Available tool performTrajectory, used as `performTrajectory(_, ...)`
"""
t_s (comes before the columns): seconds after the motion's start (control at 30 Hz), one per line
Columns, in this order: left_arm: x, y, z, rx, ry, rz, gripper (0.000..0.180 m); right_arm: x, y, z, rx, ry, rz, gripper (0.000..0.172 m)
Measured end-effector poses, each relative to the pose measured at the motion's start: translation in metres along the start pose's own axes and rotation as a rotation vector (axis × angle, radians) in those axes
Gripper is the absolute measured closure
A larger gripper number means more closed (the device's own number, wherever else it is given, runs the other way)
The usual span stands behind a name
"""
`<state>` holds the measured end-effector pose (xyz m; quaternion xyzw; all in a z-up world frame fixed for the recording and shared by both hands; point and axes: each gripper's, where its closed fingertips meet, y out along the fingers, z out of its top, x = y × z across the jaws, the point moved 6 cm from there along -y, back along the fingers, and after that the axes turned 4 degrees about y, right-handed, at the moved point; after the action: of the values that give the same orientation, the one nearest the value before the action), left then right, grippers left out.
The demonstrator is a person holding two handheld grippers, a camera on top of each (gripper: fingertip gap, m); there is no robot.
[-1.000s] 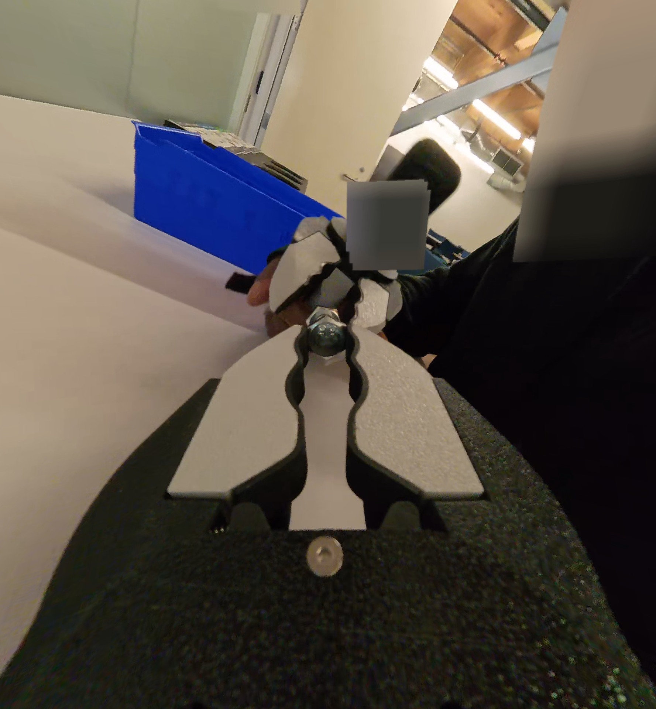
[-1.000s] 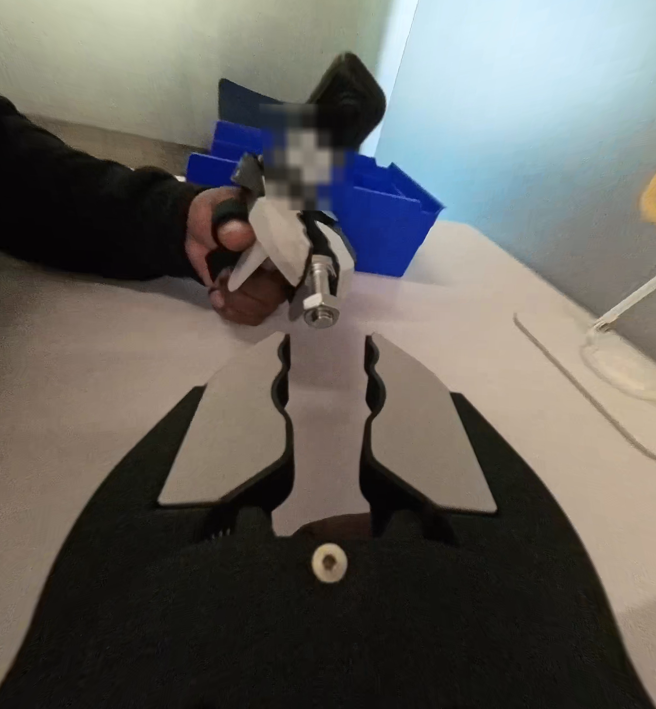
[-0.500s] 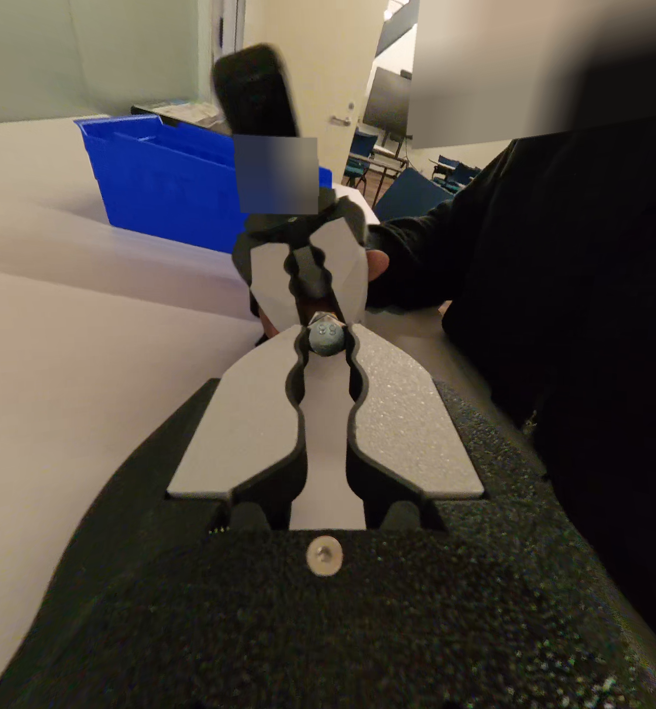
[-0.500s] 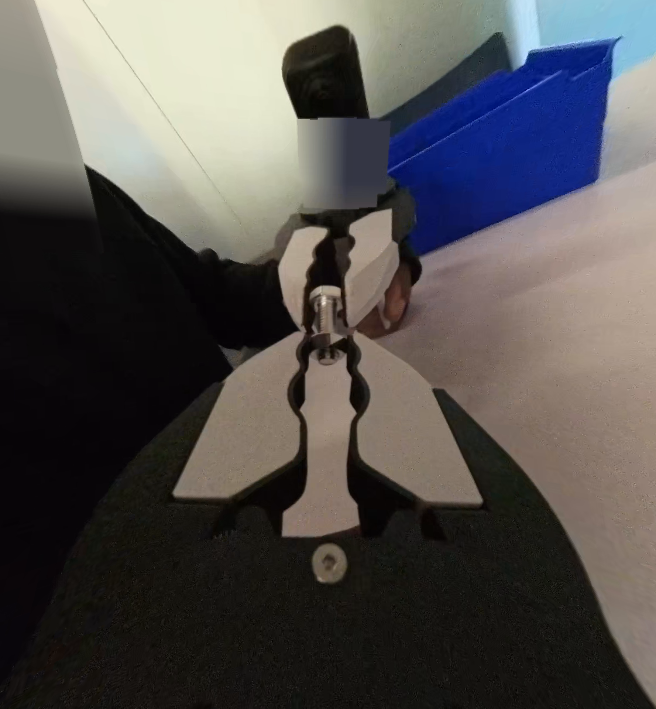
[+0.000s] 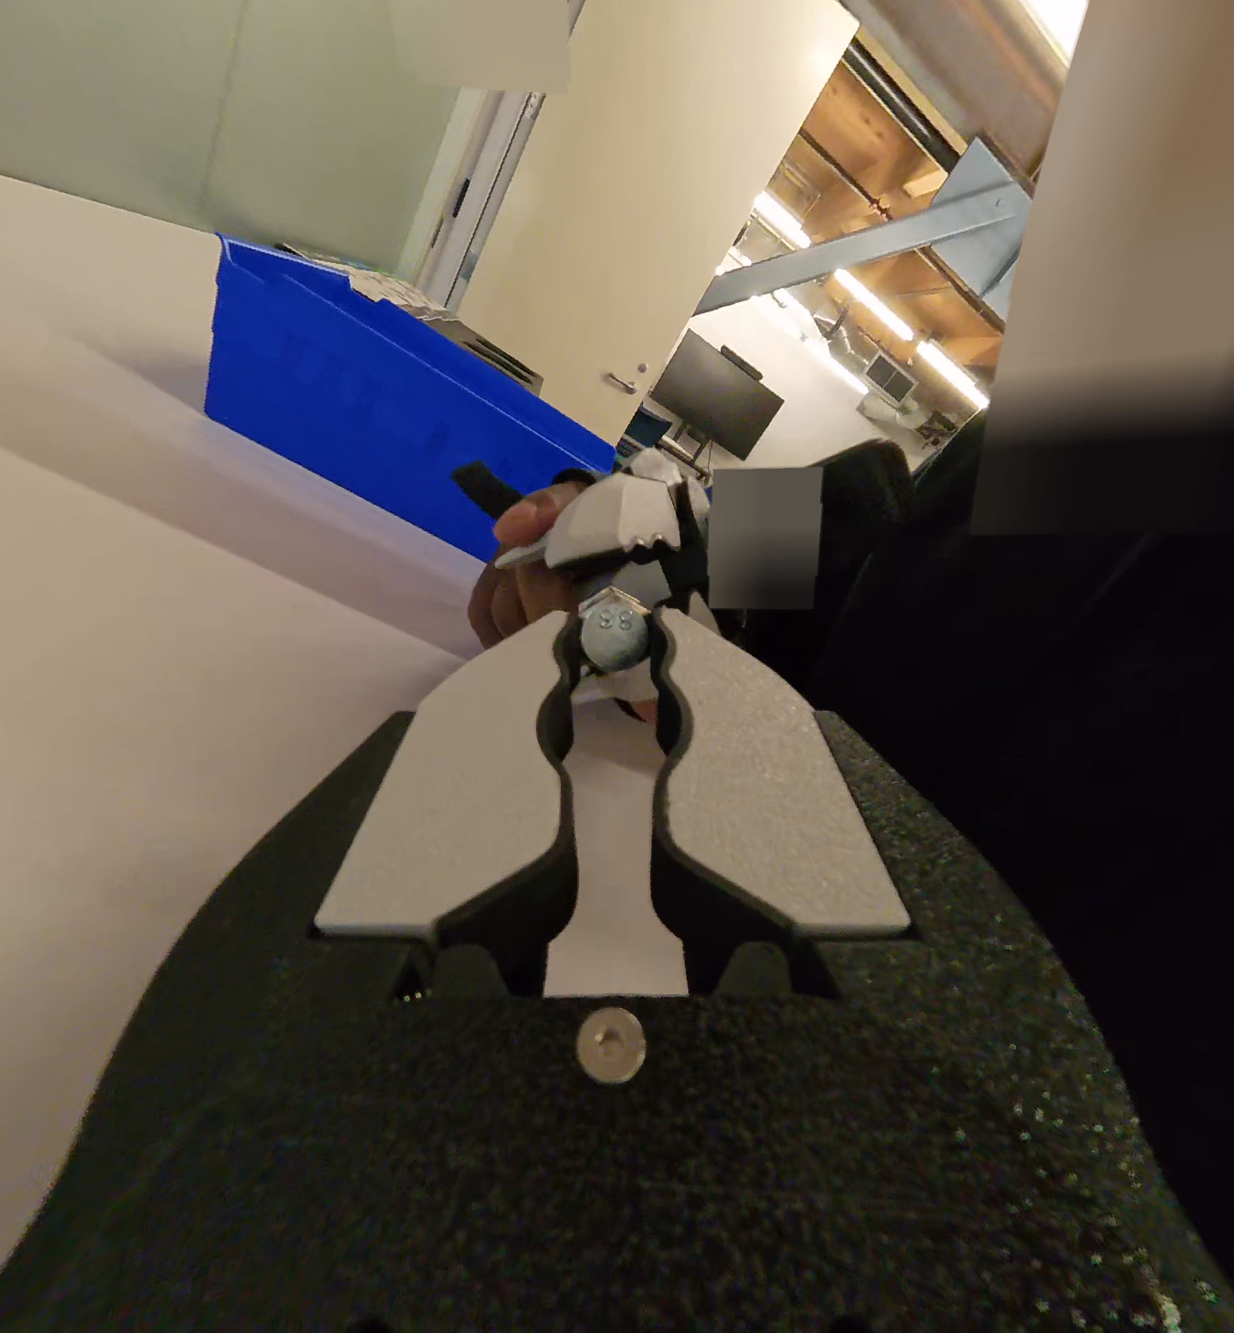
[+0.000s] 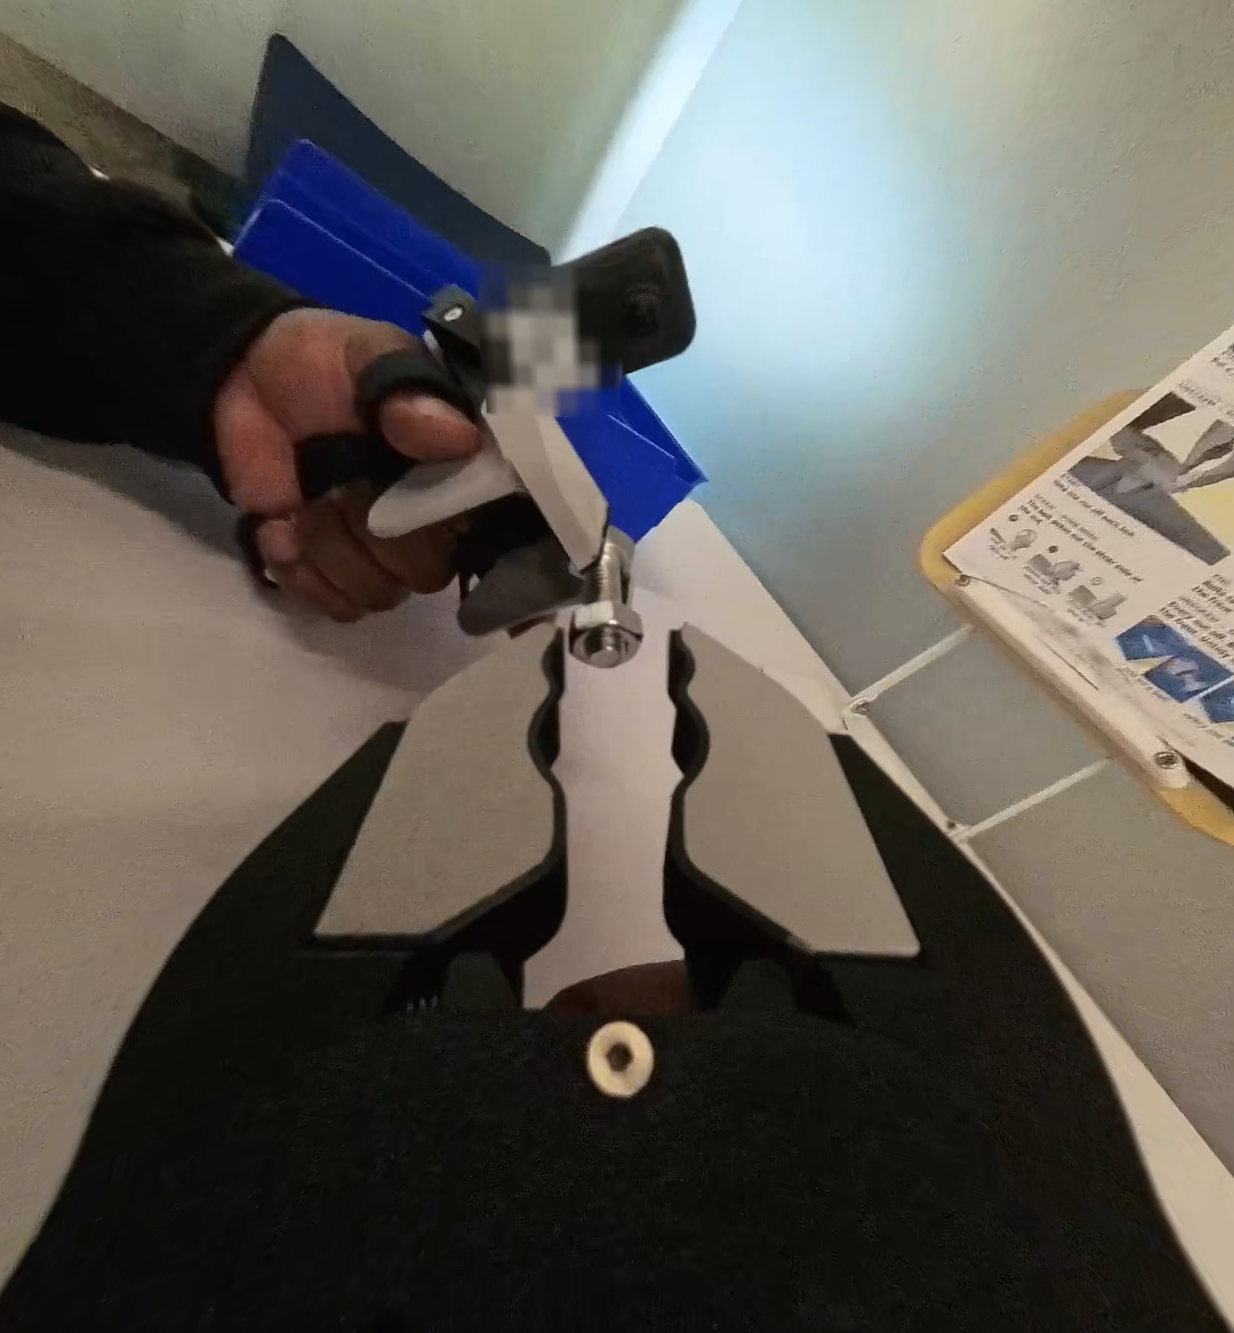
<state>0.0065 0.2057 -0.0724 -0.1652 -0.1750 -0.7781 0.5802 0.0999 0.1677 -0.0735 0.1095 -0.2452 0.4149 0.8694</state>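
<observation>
My left gripper (image 5: 612,638) clamps the silver bolt (image 5: 614,638) by its head, above the white table (image 5: 130,685). My right gripper (image 6: 610,638) stands open around the nut (image 6: 603,638), pads not pressing; closing off-centre could knock the bolt askew.

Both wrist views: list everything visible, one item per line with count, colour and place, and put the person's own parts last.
bolt: one, silver, head clamped in the left gripper's jaws, shank pointing toward the right gripper
nut: one, silver, threaded on the bolt's free end, at the right gripper's tips, jaws not closed on it
bin: one, blue, on the table behind the grippers
table: one, white, beneath everything
instruction sheet: one, white, printed, on a yellow-edged board at right
monitor: one, black, background room
left gripper: grey pads, black body
right gripper: same, jaws apart
hand: black sleeve, holding the left gripper
</observation>
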Motion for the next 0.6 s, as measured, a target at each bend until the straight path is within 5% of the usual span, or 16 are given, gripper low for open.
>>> performTrajectory(0.13, 0.002, 0.001, -0.001, -0.009, 0.026, -0.008, 0.163, 0.003, -0.001, 0.002, 0.008, 0.221, 0.133, 0.154)
performTrajectory(0.3, 0.009, 0.002, -0.003, -0.086, 0.223, -0.007, 0.163, 0.013, 0.000, -0.003, 0.025, 1.043, 0.584, 0.154)
performTrajectory(0.37, 0.011, 0.003, -0.003, -0.079, 0.250, -0.004, 0.163, 0.016, 0.001, -0.008, 0.061, 1.183, 0.657, 0.154)
performTrajectory(0.47, 0.006, 0.001, 0.001, -0.036, 0.197, 0.019, 0.163, 0.019, -0.001, -0.006, 0.101, 1.007, 0.531, 0.135)
performTrajectory(0.6, 0.000, -0.005, 0.004, 0.015, 0.121, 0.041, 0.163, 0.016, -0.005, -0.003, 0.100, 0.473, 0.247, 0.127)
